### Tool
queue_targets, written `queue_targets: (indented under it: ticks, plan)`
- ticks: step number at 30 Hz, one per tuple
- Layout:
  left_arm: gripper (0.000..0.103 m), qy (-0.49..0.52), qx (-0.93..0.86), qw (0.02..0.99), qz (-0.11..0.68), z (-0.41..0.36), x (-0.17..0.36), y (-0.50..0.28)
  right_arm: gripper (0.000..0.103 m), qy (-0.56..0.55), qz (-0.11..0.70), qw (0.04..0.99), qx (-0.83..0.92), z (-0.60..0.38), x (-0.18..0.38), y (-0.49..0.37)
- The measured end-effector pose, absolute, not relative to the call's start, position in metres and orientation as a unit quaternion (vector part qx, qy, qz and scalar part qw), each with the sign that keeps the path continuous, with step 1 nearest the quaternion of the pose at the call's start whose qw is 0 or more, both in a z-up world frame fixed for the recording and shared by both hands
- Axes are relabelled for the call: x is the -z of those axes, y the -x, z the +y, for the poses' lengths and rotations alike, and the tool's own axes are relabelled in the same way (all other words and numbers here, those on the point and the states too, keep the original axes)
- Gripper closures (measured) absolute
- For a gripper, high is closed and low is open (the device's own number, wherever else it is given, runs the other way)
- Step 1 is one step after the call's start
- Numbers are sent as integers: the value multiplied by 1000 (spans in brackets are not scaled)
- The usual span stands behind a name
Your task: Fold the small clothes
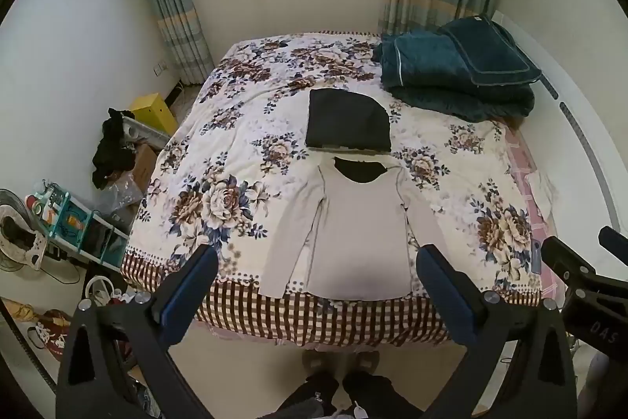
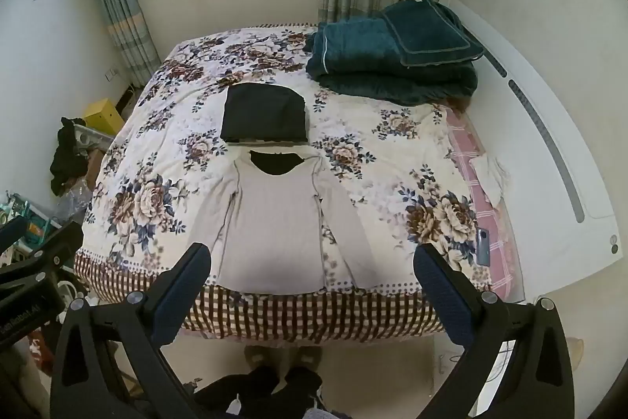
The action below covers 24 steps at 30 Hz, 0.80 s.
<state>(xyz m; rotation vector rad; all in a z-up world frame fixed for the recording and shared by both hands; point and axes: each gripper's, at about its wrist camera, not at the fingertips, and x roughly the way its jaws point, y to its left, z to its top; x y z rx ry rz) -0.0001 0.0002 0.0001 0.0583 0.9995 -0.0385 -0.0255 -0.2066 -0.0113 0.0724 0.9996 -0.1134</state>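
A small white long-sleeved shirt (image 1: 359,226) lies flat, face up, near the foot edge of the bed, sleeves down along its sides; it also shows in the right wrist view (image 2: 274,222). A folded dark garment (image 1: 347,120) lies just beyond its collar, also seen in the right wrist view (image 2: 263,112). My left gripper (image 1: 318,258) is open and empty, held above the shirt's hem. My right gripper (image 2: 312,256) is open and empty, also above the foot edge, over the shirt's lower right part. The right gripper's body shows at the left view's right edge (image 1: 581,281).
The bed has a floral cover (image 1: 219,152) with a checked edge. A folded teal quilt and pillow (image 1: 459,69) lie at the far right. A phone (image 2: 483,246) lies on the pink sheet at right. Shelves, boxes and a fan (image 1: 23,222) crowd the floor at left.
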Motion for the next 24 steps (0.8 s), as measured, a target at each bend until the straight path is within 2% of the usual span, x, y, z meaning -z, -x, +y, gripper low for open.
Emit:
queue_targets:
  ticks: [24]
  plan:
    - [0,-25,20,881,472,-3,-1,4,0,-26,474,878,58,-198,9,25]
